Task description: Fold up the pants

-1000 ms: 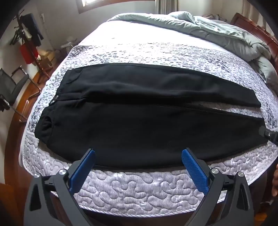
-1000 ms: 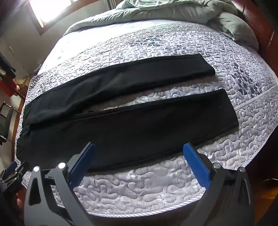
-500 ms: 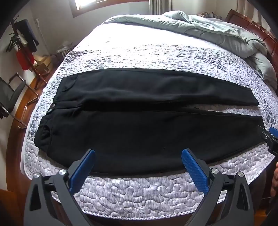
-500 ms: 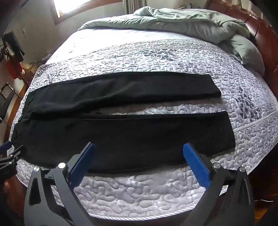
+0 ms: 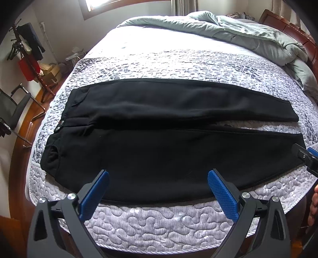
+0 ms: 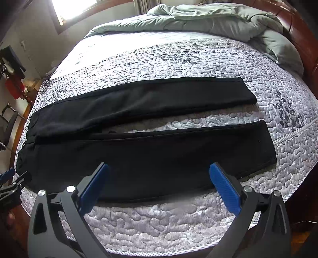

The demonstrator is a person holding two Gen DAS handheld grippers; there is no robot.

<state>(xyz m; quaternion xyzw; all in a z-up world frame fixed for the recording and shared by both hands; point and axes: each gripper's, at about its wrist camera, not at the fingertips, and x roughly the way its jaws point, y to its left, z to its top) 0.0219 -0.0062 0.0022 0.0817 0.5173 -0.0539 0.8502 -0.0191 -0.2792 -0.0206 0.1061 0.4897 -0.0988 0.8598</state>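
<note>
The left gripper (image 5: 158, 184) has its blue fingers (image 5: 95, 193) spread wide and empty, hovering above the near edge of the bed (image 5: 159, 224). The right gripper (image 6: 159, 181) is the same: fingers (image 6: 223, 183) apart, pinching nothing, poised over the near hem of the cloth. In the left view the right gripper's tip shows at 3 o'clock, by the cuff end; in the right view the left gripper's tip shows at 9 o'clock, by the waist end.

Just beyond the fingers lie the pants (image 5: 169, 135), black, spread flat across the quilted bed, waist (image 5: 59, 127) at 9 o'clock and legs running toward 3 o'clock. The near leg (image 6: 159, 154) and far leg (image 6: 143, 101) lie apart, with a strip of quilt showing between them toward the cuffs. Farther off, at 12 to 2 o'clock, a green duvet (image 6: 218, 17) is bunched against the headboard. A chair (image 5: 14, 107) stands on the floor at 9 o'clock.

By my reading, no fold is made yet; this is the approach to the first grasp. The next move likely calls for lowering both grippers onto the near leg's outer edge, one near the waist and one near the cuff, pinching only pants and not quilt, then carrying that leg over onto the far one, edges matched.
</note>
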